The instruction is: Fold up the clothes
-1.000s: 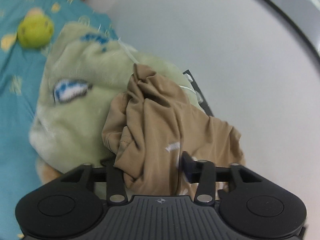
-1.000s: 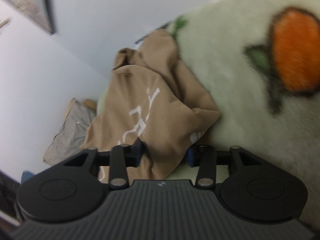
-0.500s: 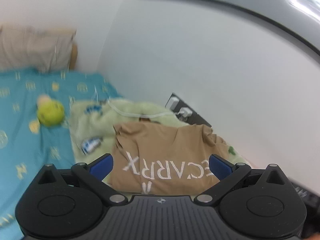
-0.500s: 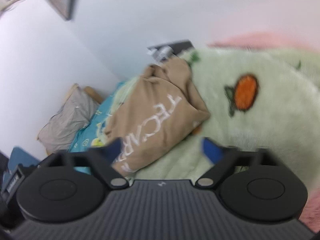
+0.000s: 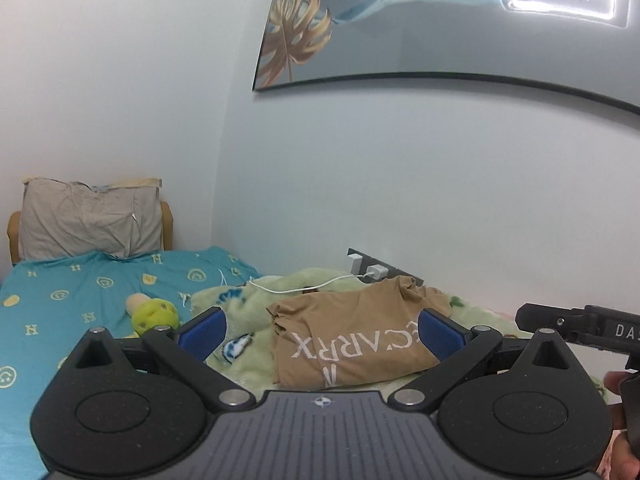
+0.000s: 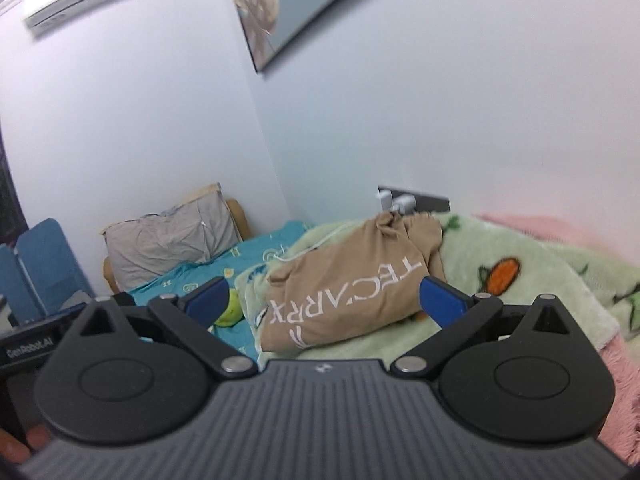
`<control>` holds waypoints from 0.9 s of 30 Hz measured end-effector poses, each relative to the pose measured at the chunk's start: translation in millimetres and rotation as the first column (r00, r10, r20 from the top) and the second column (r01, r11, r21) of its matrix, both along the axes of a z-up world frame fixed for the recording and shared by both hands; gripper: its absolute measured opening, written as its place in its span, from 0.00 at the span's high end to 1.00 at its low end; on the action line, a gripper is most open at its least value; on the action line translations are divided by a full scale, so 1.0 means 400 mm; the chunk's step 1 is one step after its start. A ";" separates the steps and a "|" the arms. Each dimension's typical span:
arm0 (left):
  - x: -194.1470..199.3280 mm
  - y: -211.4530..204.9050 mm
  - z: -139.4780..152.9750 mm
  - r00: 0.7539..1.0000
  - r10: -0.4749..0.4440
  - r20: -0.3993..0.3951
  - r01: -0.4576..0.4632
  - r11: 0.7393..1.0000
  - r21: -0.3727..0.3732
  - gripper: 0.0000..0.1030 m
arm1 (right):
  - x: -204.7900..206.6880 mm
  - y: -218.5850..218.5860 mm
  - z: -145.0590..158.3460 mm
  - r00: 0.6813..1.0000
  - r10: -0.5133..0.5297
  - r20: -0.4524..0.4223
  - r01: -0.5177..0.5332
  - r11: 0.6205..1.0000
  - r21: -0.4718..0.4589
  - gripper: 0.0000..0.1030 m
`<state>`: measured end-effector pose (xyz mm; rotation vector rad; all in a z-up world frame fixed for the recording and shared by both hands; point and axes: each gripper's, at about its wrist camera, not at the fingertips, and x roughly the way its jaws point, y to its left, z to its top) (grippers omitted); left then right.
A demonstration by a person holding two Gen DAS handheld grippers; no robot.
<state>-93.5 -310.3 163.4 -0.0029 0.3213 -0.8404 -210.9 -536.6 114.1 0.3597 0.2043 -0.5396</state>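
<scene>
A tan shirt (image 5: 352,332) with white lettering lies folded in a compact bundle on a pale green fleece blanket (image 5: 248,300); it also shows in the right wrist view as the tan shirt (image 6: 344,284). My left gripper (image 5: 322,328) is raised well back from it, jaws spread wide, nothing between the blue pads (image 5: 202,328). My right gripper (image 6: 324,300) is likewise lifted clear and open, with nothing held. Part of the right tool (image 5: 580,324) shows at the left view's right edge.
The bed has a teal patterned sheet (image 5: 80,292), a grey pillow (image 5: 88,220) at the headboard and a yellow-green plush toy (image 5: 154,314). A white charger cable (image 5: 304,286) runs to a wall socket (image 5: 372,268). A pink fuzzy blanket (image 6: 616,380) lies at right. A framed picture (image 5: 440,24) hangs above.
Both grippers let go of the tan shirt, opened wide and pulled back and up. The shirt now lies as a folded bundle on the green blanket.
</scene>
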 end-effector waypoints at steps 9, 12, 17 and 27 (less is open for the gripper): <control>-0.070 0.076 -0.029 0.998 -0.007 0.064 0.009 1.000 -0.021 0.00 | -0.009 0.088 -0.048 0.999 -0.003 0.040 0.008 0.990 -0.140 0.00; -0.081 0.084 -0.049 0.997 -0.002 0.078 0.004 1.000 -0.020 0.00 | -0.003 0.109 -0.062 0.999 -0.005 0.048 0.014 0.983 -0.184 0.00; -0.095 0.110 -0.080 0.996 0.012 0.088 -0.008 0.999 -0.041 0.00 | 0.002 0.135 -0.087 0.998 -0.003 0.067 0.018 0.974 -0.225 0.00; -0.142 0.148 -0.137 0.992 0.038 0.118 -0.037 0.999 -0.010 0.00 | 0.003 0.195 -0.131 0.997 -0.015 0.078 0.036 0.961 -0.275 0.00</control>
